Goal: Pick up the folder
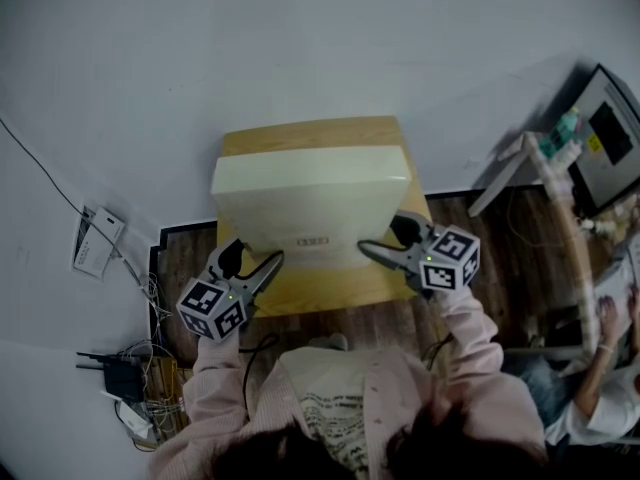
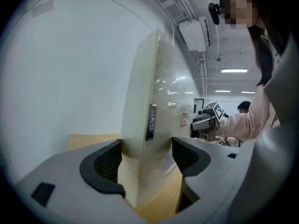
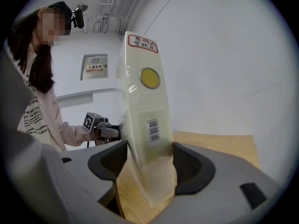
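The folder (image 1: pixel 310 198) is a thick cream box file in clear wrap, held over the small wooden table (image 1: pixel 330 286). My left gripper (image 1: pixel 262 263) grips its near left corner and my right gripper (image 1: pixel 385 240) its near right corner. In the left gripper view the folder (image 2: pixel 154 111) stands on edge between the dark pads (image 2: pixel 108 164), and my left gripper (image 2: pixel 147 160) is shut on it. In the right gripper view my right gripper (image 3: pixel 149 164) is likewise shut on the folder (image 3: pixel 145 106), which bears a barcode and a yellow dot. Each gripper view shows the other gripper across the folder.
The table stands against a white wall (image 1: pixel 300 38). A router and tangled cables (image 1: pixel 125 373) lie on the floor at the left. At the right stand a desk with a monitor (image 1: pixel 610 138) and a seated person (image 1: pixel 600 368).
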Motion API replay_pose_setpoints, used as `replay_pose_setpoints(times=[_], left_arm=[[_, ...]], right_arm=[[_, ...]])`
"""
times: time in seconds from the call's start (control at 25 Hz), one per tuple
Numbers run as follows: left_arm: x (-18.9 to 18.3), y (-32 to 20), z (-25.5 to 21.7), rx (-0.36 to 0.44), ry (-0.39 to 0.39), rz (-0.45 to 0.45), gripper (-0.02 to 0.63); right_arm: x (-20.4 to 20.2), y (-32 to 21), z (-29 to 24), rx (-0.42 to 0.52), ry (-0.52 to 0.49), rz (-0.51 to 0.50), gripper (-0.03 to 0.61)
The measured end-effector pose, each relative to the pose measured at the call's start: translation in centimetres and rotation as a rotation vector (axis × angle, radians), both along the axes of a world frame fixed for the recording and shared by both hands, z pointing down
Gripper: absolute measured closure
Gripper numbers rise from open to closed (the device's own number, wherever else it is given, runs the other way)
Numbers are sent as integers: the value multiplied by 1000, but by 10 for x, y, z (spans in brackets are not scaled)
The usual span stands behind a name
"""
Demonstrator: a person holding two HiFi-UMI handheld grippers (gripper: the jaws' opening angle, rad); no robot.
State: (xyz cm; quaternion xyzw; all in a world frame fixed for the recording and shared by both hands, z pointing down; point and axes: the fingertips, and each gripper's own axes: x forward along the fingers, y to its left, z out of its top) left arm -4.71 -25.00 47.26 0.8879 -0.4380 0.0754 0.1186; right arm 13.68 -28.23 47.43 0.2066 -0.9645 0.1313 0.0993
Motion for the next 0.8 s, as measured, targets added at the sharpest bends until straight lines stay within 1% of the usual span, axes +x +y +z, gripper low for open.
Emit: replay_pose_setpoints(times=[0.48, 0.8], left_arm=[[2, 3, -28, 35, 6, -9, 281], [0, 8, -51, 73, 3, -17, 282]], right_arm=[[1, 4, -31, 35, -20, 12, 261], [0, 7, -53, 48, -39, 21, 262]])
